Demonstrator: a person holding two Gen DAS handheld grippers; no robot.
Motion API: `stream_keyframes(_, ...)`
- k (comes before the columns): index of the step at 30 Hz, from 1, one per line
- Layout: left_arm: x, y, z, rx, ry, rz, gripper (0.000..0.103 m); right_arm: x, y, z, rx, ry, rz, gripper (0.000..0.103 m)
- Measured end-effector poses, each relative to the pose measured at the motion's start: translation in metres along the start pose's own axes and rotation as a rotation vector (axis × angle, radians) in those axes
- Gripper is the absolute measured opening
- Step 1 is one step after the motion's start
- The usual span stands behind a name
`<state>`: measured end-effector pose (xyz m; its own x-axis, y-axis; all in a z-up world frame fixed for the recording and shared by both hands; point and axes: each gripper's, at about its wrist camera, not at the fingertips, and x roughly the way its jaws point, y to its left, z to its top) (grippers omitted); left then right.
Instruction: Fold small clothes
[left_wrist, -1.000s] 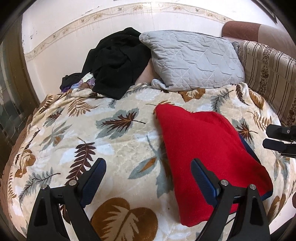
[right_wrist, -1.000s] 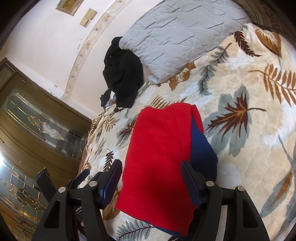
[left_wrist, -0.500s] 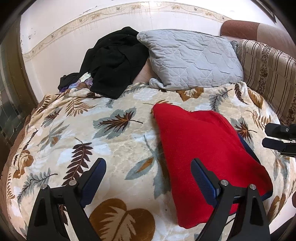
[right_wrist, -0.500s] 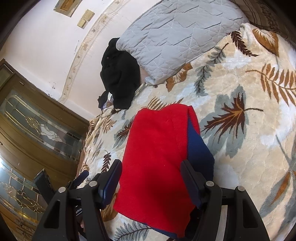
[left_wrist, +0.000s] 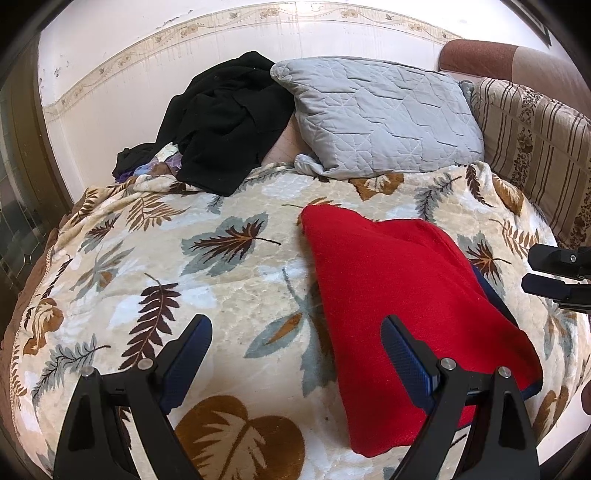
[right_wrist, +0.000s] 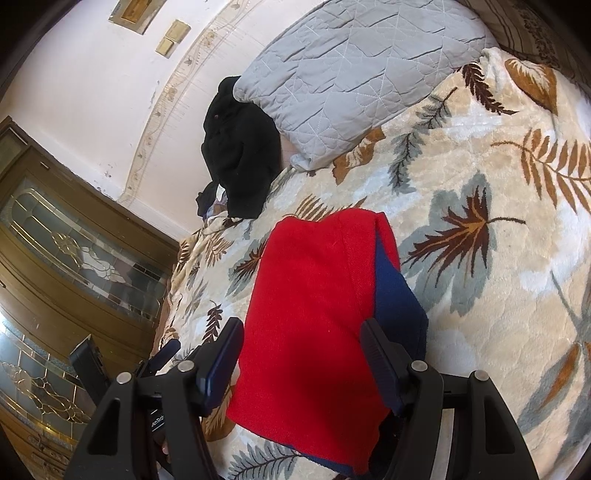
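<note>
A folded red garment (left_wrist: 402, 295) with a dark blue layer (right_wrist: 395, 291) showing along its right edge lies flat on the leaf-patterned blanket (left_wrist: 240, 288). My left gripper (left_wrist: 295, 325) hovers open over the blanket by the garment's left edge, with nothing between its fingers; its right finger stands in front of the red cloth. My right gripper (right_wrist: 302, 328) is open above the near end of the garment, and the red cloth shows between its fingers without being pinched. In the left wrist view the right gripper (left_wrist: 532, 271) hangs clear of the cloth at the right edge.
A grey quilted pillow (left_wrist: 380, 118) and a heap of black clothes (left_wrist: 229, 118) lie at the back against the wall. A striped cushion (left_wrist: 535, 140) lines the right side. A wood-and-glass door (right_wrist: 74, 258) stands beyond the bed's left edge.
</note>
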<state>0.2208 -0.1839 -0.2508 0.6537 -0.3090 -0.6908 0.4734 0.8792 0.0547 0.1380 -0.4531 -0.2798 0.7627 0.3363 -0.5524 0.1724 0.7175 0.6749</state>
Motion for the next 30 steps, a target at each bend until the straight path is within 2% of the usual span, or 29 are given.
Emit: stream_keyframes(30,0.004,-0.012,0.002,0.015,0.001,-0.018,0.093,-0.002,-0.002,0.000,-0.023,0.002,0.000,0.070)
